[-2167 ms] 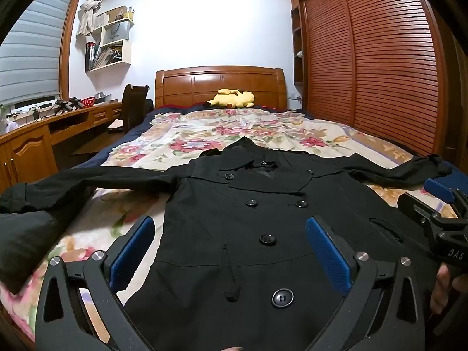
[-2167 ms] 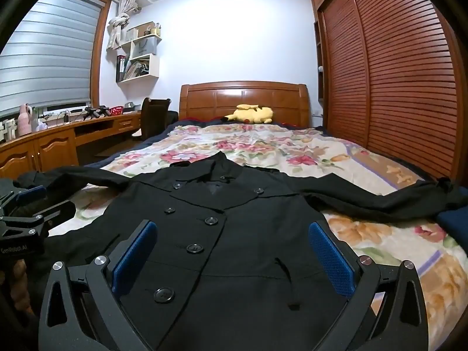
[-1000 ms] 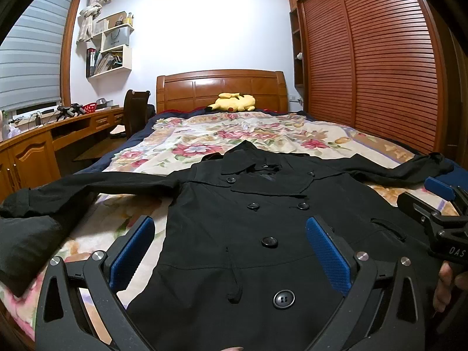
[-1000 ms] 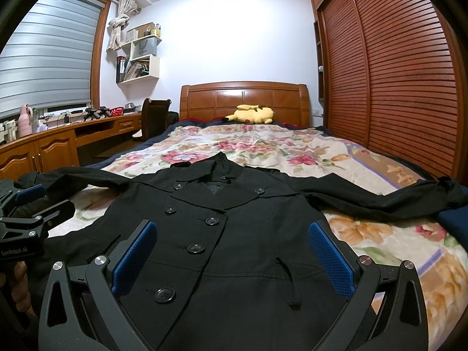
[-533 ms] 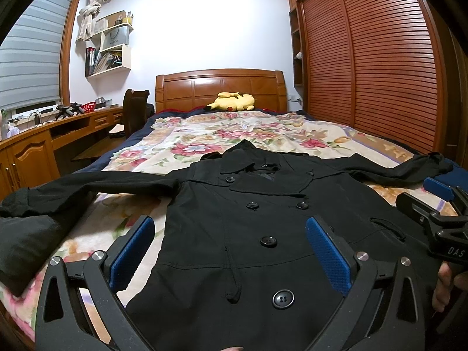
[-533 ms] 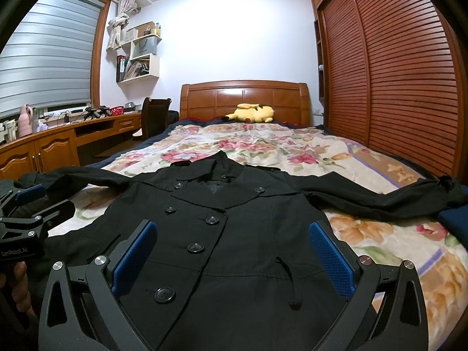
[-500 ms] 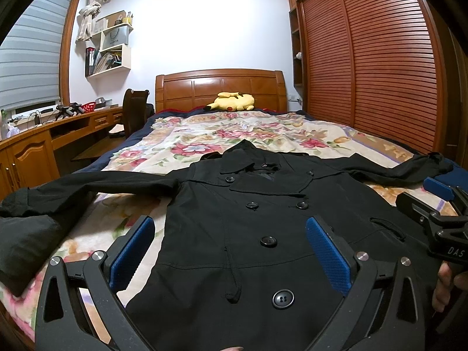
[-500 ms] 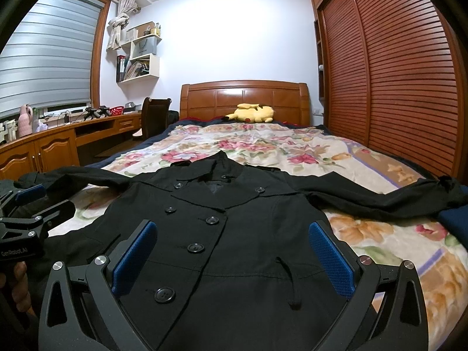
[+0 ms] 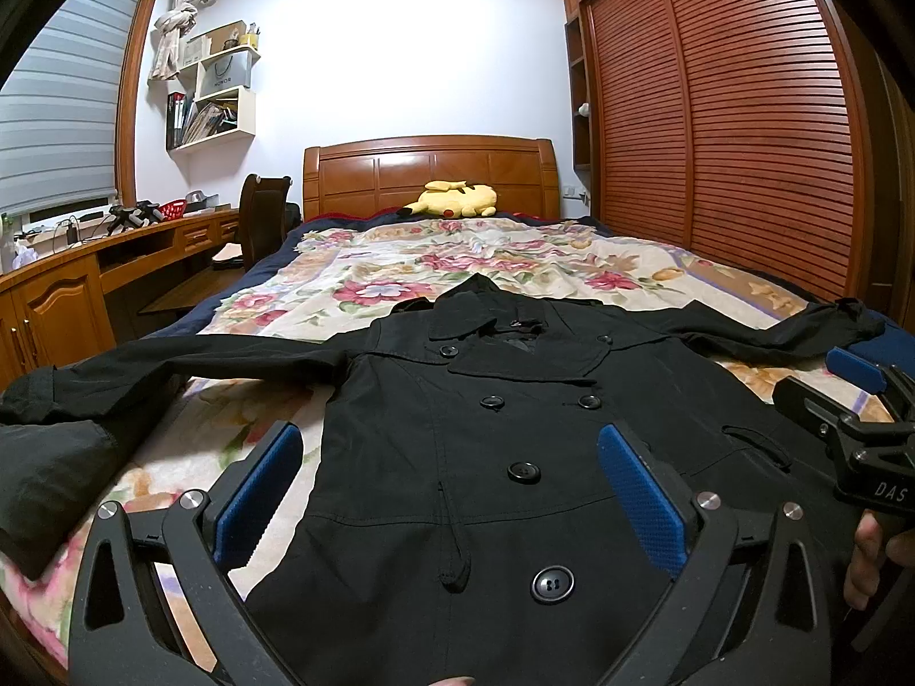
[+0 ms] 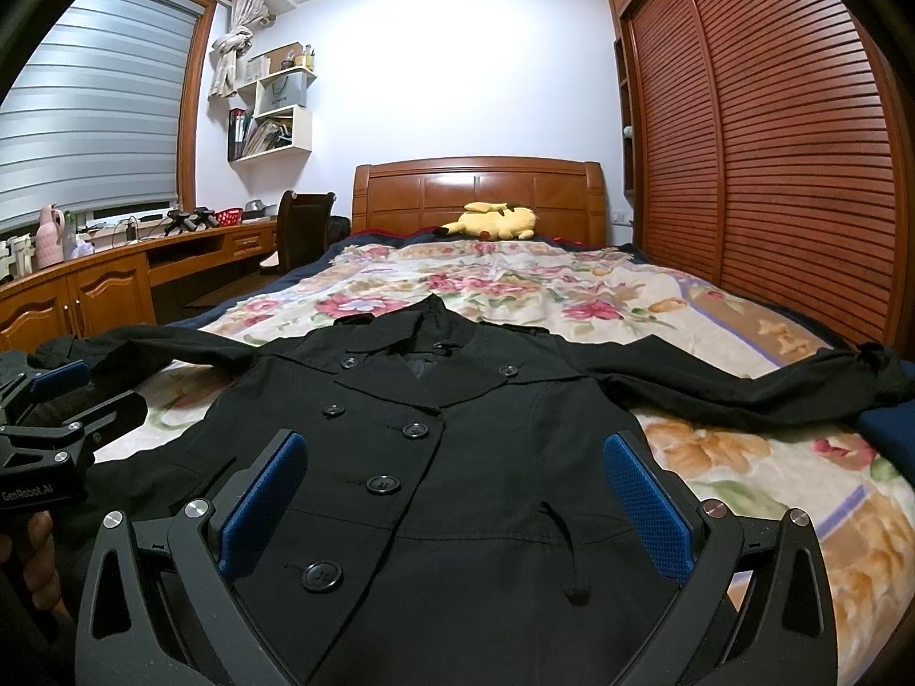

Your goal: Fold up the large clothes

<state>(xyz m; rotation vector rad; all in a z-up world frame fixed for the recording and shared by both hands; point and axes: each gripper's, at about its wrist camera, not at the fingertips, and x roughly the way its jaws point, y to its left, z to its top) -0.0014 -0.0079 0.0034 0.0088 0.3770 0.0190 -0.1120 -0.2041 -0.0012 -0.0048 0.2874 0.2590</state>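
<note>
Left gripper (image 9: 449, 491) sat wide open, nothing between the blue pads, hovering over the lower front of the black coat (image 9: 514, 429). Right gripper (image 10: 454, 497) was the same: jaws spread wide, empty, above the coat's lower body, a bit toward its right side. Coat lay face up, buttoned and spread flat on the floral bedspread (image 9: 514, 263). Collar (image 10: 423, 320) pointed at the wooden headboard (image 10: 477, 188), hem toward the cameras, so the long axis ran foot-to-head along the bed. Sleeves went out crosswise: left sleeve (image 9: 189, 363) reached the bed's left edge with its cuff bunched and draping off, right sleeve (image 10: 743, 383) ran out to the right edge. No fold looked started, so judged this as the pre-grasp stage. To do the first fold well, probably best to take the sleeves first: pinch each near the cuff, one layer stack only, and lay it straight across the chest so it doesn't twist. Left cuff hanging off the edge likely needed lifting before dragging, otherwise it would pull the shoulder off line. Fabric looked heavy-ish and limp, so a shallow pinch could slip; a deeper bite on the seam seemed safer. Yellow plush (image 9: 454, 200) at the headboard was well clear of the work area.
</note>
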